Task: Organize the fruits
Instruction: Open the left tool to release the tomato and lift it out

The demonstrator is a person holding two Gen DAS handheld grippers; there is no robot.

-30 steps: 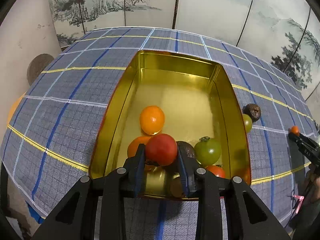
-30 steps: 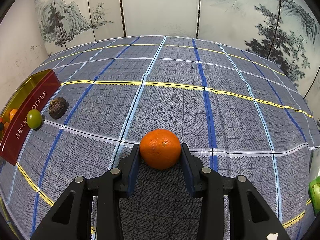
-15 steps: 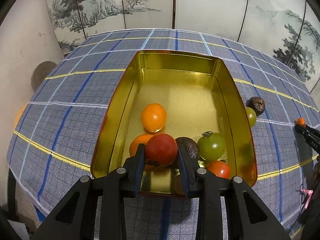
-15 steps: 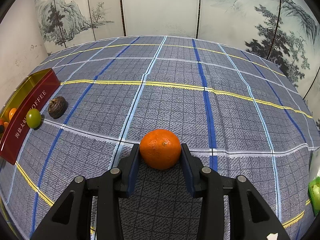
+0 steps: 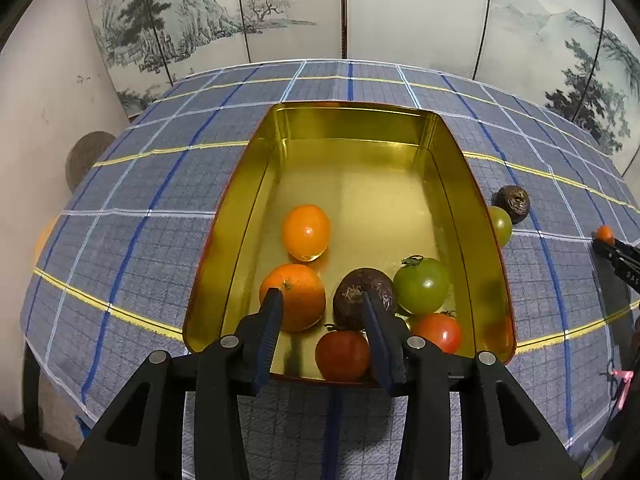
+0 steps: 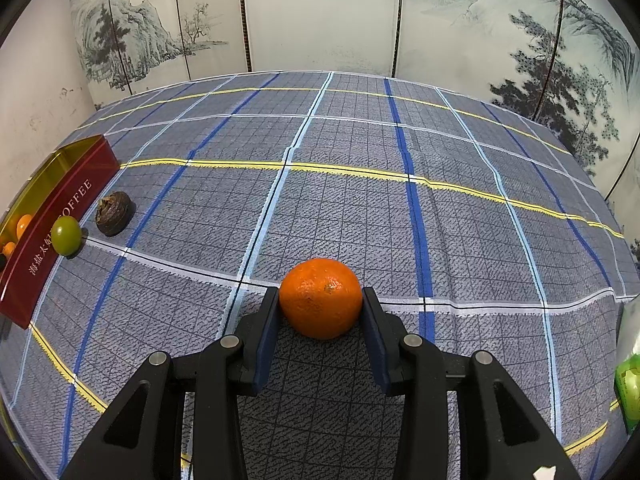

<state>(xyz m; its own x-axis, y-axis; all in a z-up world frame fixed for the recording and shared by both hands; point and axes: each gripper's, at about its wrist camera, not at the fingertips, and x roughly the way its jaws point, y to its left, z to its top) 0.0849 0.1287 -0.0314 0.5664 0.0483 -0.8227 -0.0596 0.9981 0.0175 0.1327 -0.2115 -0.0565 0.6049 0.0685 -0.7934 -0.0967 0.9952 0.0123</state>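
Left tongs (image 5: 320, 312) were opening over the gold tin (image 5: 256, 160), nothing pinched; red tomato (image 5: 342, 354) lay inside, lower centre. Right tongs (image 6: 320, 312) pinched an orange (image 6: 320, 298) mid-frame.

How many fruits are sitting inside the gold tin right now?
6: an orange-yellow fruit mid-tin, an orange, a dark brown fruit, a green tomato, and two red tomatoes nearest the camera. Fingers may hide more.

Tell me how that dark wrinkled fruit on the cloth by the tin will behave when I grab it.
The dark wrinkled fruit looks round, so a nudge could roll it toward the green fruit or the tin. Its shrivelled skin probably grips well but may dent. It sits flattish on the cloth, so likely steady until touched.
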